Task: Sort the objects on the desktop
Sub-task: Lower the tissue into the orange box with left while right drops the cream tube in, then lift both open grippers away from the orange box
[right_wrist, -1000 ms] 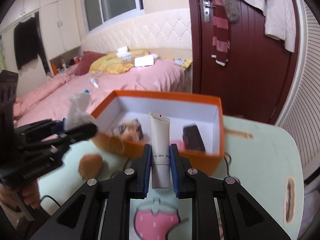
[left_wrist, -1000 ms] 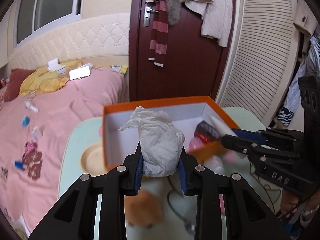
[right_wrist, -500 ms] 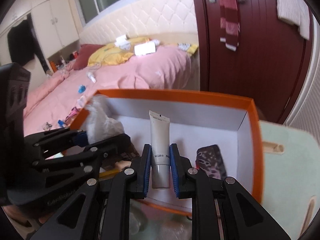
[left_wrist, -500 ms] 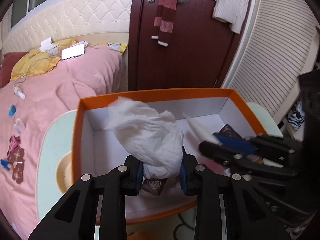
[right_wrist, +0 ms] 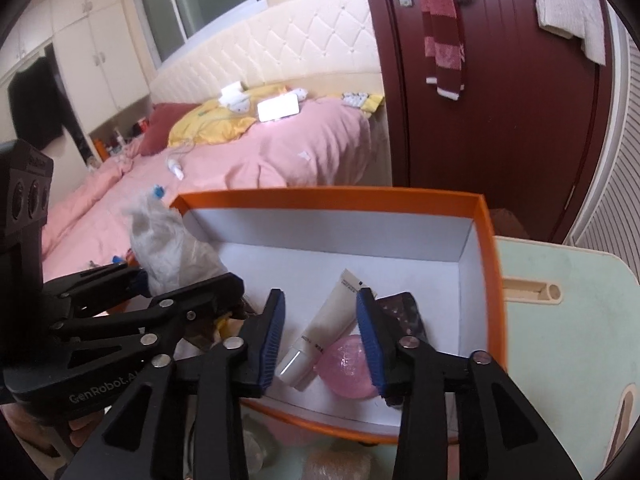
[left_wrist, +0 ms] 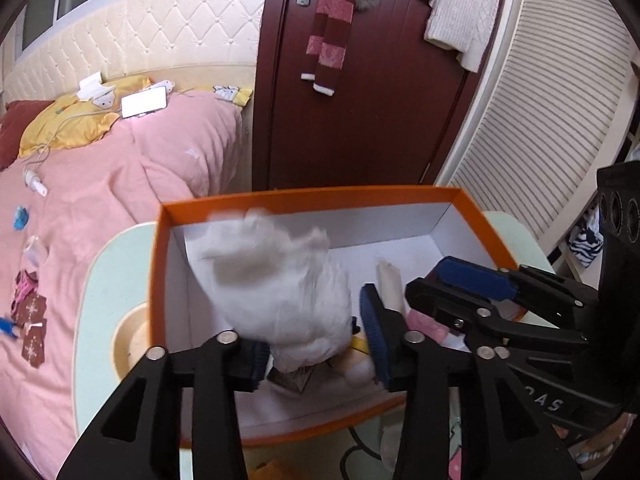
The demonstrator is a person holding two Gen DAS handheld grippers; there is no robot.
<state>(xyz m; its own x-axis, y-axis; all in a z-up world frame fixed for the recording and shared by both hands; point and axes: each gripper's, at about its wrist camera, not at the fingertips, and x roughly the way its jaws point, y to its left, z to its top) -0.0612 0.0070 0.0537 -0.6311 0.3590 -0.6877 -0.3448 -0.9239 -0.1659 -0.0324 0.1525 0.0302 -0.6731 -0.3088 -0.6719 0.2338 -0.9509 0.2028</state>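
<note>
Both of your tongs hang over the orange box [right_wrist: 486, 276], which stands on the pale green bench [right_wrist: 560, 344] and serves as the sorting container.

Right tongs [right_wrist: 322, 334]: you hold them spread wide, with nothing between the blue pads [right_wrist: 366, 330]. The white tube [right_wrist: 322, 334] lies slanted on the white box floor directly below the gap, its cap end just beside a pink translucent ball [right_wrist: 348, 372]. A dark patterned case [right_wrist: 404, 312] lies near the right wall of the box. The tube touches neither pad, so it reads as delivered.

Left tongs [left_wrist: 316, 338]: the pads stand apart. The crumpled white tissue [left_wrist: 280, 292] bulges up between them and over the left half of the box; it is motion-blurred, and from the wrist view it appears free of the right pad. Whether the left pad touches it cannot be told, since the wad hides that side. Beneath it a dark item and a yellow one show only in part.

Holding both tools low and inside the box rim lets released items fall onto the floor of the box rather than the bench. Judged from this layout, the tissue is the item presently being deposited. Several small things remain on the bench at the near edge, too blurred to name.
</note>
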